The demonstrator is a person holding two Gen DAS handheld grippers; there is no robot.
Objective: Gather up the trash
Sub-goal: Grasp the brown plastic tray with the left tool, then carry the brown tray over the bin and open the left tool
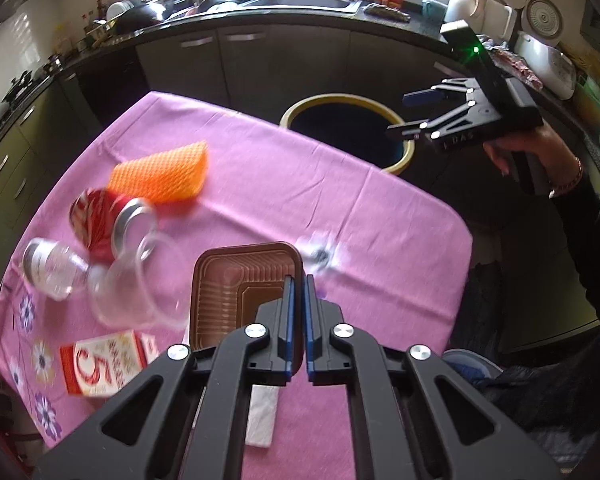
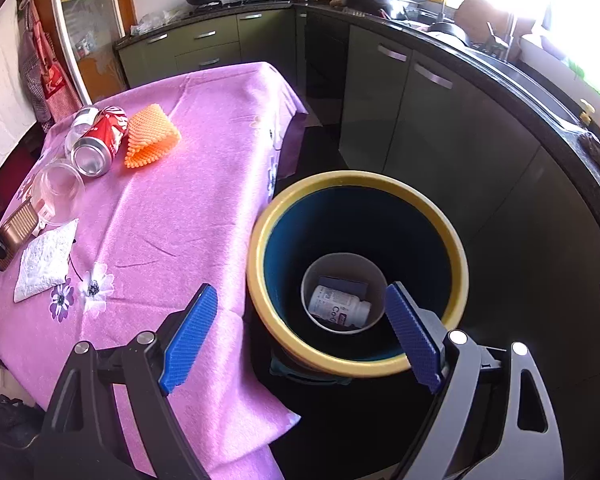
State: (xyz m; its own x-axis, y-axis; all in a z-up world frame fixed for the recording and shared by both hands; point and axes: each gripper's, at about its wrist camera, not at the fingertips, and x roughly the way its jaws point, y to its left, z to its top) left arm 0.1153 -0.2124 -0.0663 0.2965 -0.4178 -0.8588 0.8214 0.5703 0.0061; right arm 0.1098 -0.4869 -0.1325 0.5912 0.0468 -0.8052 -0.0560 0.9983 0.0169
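My left gripper (image 1: 298, 280) is shut on the right wall of a brown ribbed plastic tray (image 1: 236, 292), held just above the pink tablecloth (image 1: 340, 200). The right wrist view shows that tray (image 2: 18, 224) at the far left edge. My right gripper (image 2: 300, 292) stands open and empty over the yellow-rimmed bin (image 2: 260, 240), which holds a white cup with a white bottle (image 2: 340, 306) in it. From the left wrist view the right gripper (image 1: 398, 116) hovers by the bin (image 1: 324, 100) beyond the table's far edge.
On the cloth lie a red can (image 1: 100, 220), an orange foam net (image 1: 160, 172), a clear cup (image 1: 140, 284), a clear bottle (image 1: 48, 268), a red-and-white carton (image 1: 104, 360) and a white napkin (image 1: 264, 416). Kitchen cabinets and a cluttered counter (image 1: 300, 16) ring the table.
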